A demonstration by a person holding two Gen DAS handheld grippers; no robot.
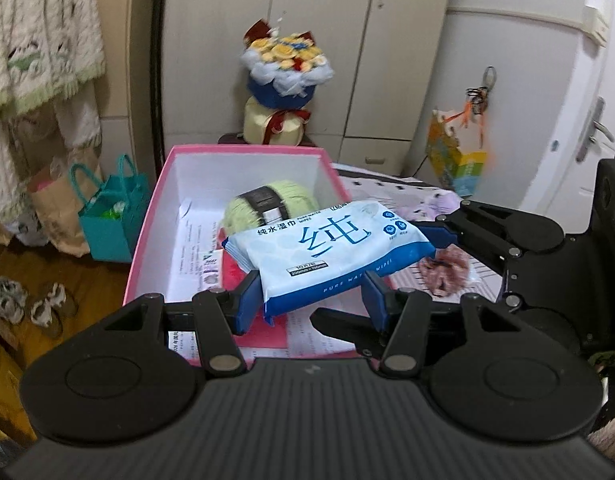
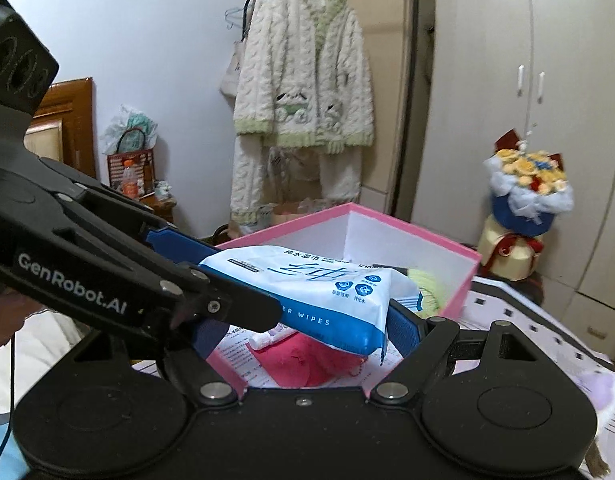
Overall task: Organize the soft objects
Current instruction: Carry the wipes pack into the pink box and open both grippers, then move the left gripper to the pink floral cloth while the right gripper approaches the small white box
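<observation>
In the left wrist view, the left claw [image 1: 310,294] pinches a pack of wet wipes [image 1: 327,250] by its near edge, one blue finger pad on each side of the pack. The pack is light blue and white with a dark blue band along the bottom, and it hangs above the near right part of a pink box [image 1: 145,236] with white inner walls. Inside the box lie a ball of pale green yarn [image 1: 267,204] with a dark label band, some printed paper sheets [image 1: 195,248] and a red cloth [image 1: 233,274] under the pack. The right claw [image 1: 435,234] reaches in from the right; its blue tip touches the right end of the pack. Just beside the box, on a patterned bedsheet [image 1: 387,188], sits a pinkish fluffy item in a clear wrapper [image 1: 447,266]. Behind the box stands a flower bouquet [image 1: 285,80] in blue wrapping, and a teal gift bag [image 1: 111,216] stands on the floor at the left.

In the right wrist view, the right claw [image 2: 307,324] is spread wide around the wet wipes [image 2: 319,292]; its right finger pad [image 2: 403,328] lies against the pack's end, while its left finger is hidden behind the left claw [image 2: 211,268], so a full grip cannot be told. The left claw enters from the left and clamps the pack's far edge. The pack hangs tilted over the open pink box [image 2: 463,280], above the red cloth [image 2: 307,364], with the green yarn [image 2: 427,284] behind it. A cream knitted cardigan [image 2: 303,72] hangs on a rail in the background.
</observation>
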